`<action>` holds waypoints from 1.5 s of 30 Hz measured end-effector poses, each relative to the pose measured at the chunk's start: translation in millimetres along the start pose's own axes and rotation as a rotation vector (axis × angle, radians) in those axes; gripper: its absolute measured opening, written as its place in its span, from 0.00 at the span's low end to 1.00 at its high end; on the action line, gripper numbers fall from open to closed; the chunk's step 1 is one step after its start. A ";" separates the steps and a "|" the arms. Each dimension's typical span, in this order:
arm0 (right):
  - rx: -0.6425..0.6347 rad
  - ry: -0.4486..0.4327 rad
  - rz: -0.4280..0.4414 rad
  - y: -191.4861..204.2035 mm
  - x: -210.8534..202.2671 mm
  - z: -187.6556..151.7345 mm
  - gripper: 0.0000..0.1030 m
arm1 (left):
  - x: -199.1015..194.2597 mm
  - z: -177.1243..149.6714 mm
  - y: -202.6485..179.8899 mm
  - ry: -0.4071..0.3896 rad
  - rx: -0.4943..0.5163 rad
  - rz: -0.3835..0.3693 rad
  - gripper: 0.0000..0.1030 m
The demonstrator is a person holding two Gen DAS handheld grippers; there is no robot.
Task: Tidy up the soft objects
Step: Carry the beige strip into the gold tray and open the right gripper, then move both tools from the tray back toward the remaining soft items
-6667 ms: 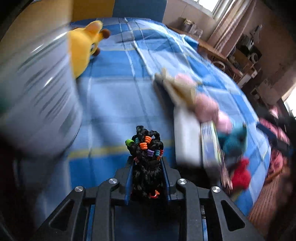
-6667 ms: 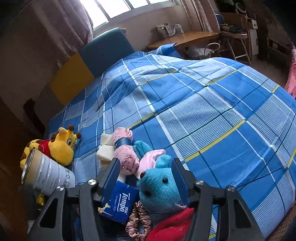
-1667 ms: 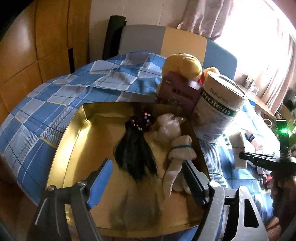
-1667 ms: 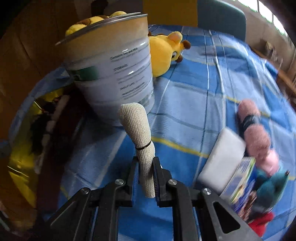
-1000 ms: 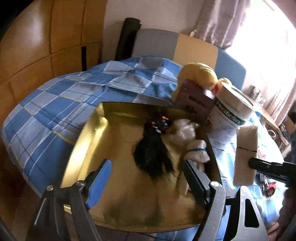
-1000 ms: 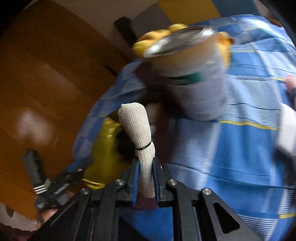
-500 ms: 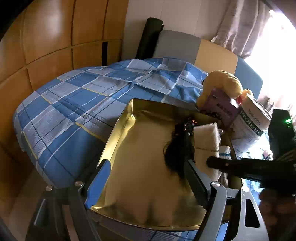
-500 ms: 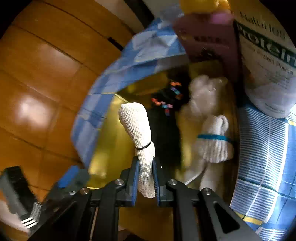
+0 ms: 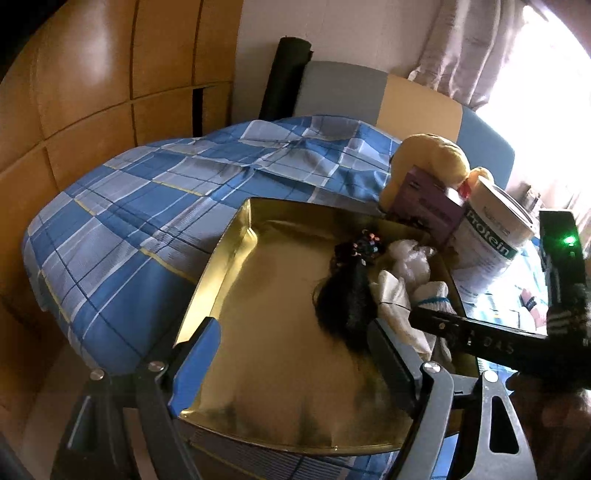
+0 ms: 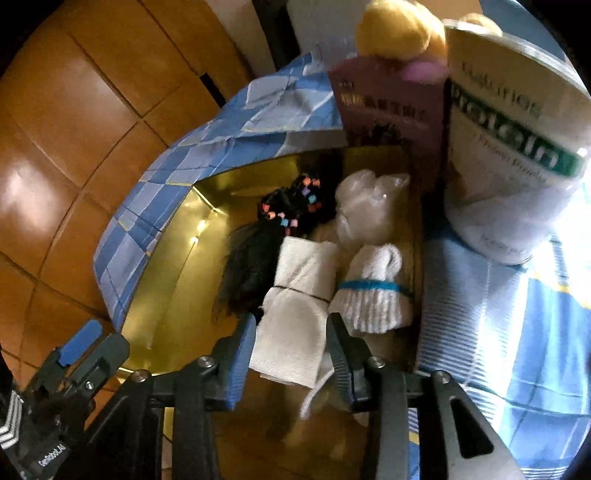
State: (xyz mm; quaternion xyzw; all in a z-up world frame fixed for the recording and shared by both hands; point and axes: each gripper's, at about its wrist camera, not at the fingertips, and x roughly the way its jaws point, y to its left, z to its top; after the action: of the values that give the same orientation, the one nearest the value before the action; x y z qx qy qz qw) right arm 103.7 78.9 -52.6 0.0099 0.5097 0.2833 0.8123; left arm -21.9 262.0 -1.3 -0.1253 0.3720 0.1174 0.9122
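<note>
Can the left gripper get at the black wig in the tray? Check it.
Probably yes. The left gripper is open over the gold tray, and the wig lies uncovered ahead; the right gripper and white cloth roll crowd its right side.

The tray [image 10: 162,280] under my claw is shiny gold. In the tray, the cloth roll [image 10: 295,314] is white with one thin dark band. Beside it in the tray, the sock [image 10: 373,291] is white with a blue stripe, and the hair piece [image 10: 258,258] is black with small beads of orange, blue and pink. Beyond the tray, the bedsheet [image 9: 147,206] is blue with pale checks and yellow lines. The can [image 10: 517,166] is white with green lettering band, the box [image 10: 391,110] purple, the plush toy [image 10: 399,33] yellow.
</note>
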 end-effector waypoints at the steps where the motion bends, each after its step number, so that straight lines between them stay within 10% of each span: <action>1: -0.012 -0.012 -0.015 0.6 -3.7 -1.4 0.39 | -0.1 -0.5 -1.2 0.001 0.002 -0.001 0.80; 23: -0.085 -0.242 -0.229 -28.0 -86.9 -15.6 0.53 | -10.9 -4.5 -36.3 -0.013 0.107 -0.042 0.80; 45: 0.176 -0.398 -0.579 -187.2 -208.4 -39.3 0.61 | -22.1 -9.6 -113.6 -0.010 0.303 -0.178 0.80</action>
State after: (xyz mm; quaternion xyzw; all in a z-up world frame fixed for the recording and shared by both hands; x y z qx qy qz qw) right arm 88.5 -187.0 42.8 -0.0101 0.3455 -0.0106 0.9383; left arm -8.6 149.4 23.8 -0.0181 0.3685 -0.0205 0.9292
